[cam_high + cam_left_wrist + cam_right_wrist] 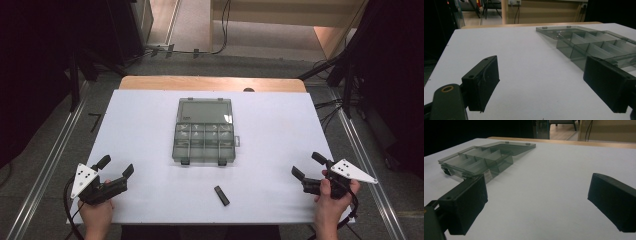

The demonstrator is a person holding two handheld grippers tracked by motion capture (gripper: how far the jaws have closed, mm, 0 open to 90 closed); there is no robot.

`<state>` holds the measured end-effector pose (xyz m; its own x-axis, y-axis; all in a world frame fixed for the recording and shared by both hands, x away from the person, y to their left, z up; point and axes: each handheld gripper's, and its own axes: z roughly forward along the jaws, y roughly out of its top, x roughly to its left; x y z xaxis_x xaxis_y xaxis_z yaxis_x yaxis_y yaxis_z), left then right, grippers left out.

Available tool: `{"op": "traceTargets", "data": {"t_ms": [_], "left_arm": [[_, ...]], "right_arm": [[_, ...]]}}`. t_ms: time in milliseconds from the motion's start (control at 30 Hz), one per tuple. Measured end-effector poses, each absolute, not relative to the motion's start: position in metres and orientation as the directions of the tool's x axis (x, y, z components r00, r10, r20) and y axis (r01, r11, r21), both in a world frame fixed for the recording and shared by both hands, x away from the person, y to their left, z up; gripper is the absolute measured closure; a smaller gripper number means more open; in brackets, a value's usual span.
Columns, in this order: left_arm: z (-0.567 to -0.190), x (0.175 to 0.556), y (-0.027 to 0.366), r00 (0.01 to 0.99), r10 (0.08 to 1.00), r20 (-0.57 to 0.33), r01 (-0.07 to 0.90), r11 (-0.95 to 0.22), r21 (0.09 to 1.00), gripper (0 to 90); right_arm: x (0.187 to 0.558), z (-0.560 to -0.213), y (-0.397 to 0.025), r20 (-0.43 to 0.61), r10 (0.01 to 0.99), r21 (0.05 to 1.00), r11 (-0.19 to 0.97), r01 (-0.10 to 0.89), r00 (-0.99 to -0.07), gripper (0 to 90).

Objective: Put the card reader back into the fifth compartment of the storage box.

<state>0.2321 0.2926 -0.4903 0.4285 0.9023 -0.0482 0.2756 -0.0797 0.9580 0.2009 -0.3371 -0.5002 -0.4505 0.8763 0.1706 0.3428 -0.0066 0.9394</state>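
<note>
While both jaws gape empty, the left hand-held gripper (116, 167) and right hand-held gripper (306, 166) rest at the near corners of the smooth white worktop (140, 130). A smoky translucent compartment box (204, 131) lies open at centre. A small black bar (221, 195) lies near it.

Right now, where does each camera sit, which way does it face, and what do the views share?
High view: above the person's side, looking forward and down at the table; both hands with left tongs and right tongs.
Left gripper view: on the left tongs, facing the box.
Right gripper view: on the right tongs.
All share the box.
</note>
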Motion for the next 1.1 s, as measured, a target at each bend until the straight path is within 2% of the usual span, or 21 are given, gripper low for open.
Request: {"op": "traceTargets", "data": {"t_ms": [367, 1100], "left_arm": [[-0.491, 0.233, 0.291, 0.427, 0.903, -0.041, 0.275, -0.087, 0.957, 13.6], [-0.491, 0.232, 0.289, 0.431, 0.902, -0.028, 0.276, -0.102, 0.956, 13.6]], "right_arm": [[0.200, -0.484, -0.319, 0.150, 0.870, 0.941, 0.019, 0.337, -0.470, 3.4], [0.206, -0.462, -0.267, 0.112, 0.795, 0.935, 0.118, 0.334, -0.596, 3.4]]}}
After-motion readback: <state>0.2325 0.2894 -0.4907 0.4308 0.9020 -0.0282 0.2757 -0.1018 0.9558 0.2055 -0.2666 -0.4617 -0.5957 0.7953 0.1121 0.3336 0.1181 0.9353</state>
